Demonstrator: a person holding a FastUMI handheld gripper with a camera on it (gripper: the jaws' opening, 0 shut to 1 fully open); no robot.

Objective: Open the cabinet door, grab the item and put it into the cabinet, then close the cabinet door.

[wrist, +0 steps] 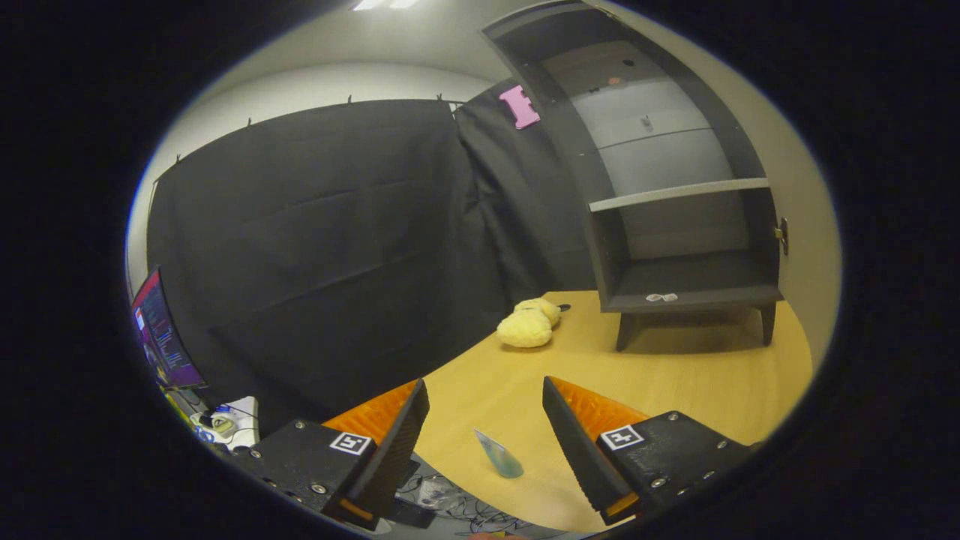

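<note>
Up on the far side of the table stands the dark cabinet, and it is hard to tell where its door is. A small brass knob sticks out at the cabinet's right side, so the door may be swung open there, but only a thin edge of it shows. Inside, a light shelf crosses the middle. Something small and pale lies on the front edge of the cabinet's floor; it is too small to make out.

The tongs are spread wide apart. Nothing is between the two fingers, and they touch nothing. They hang over the near edge of the table. A little see-through blue bit lies on the table between the fingers; I cannot tell what it is.

The toy is yellow, soft and lumpy, like a plush thing. It lies on the table well beyond the fingers, just left of the cabinet's leg. A small dark part sticks out by its far end.

Down past the table's left side are a lit screen and some cables.
</note>
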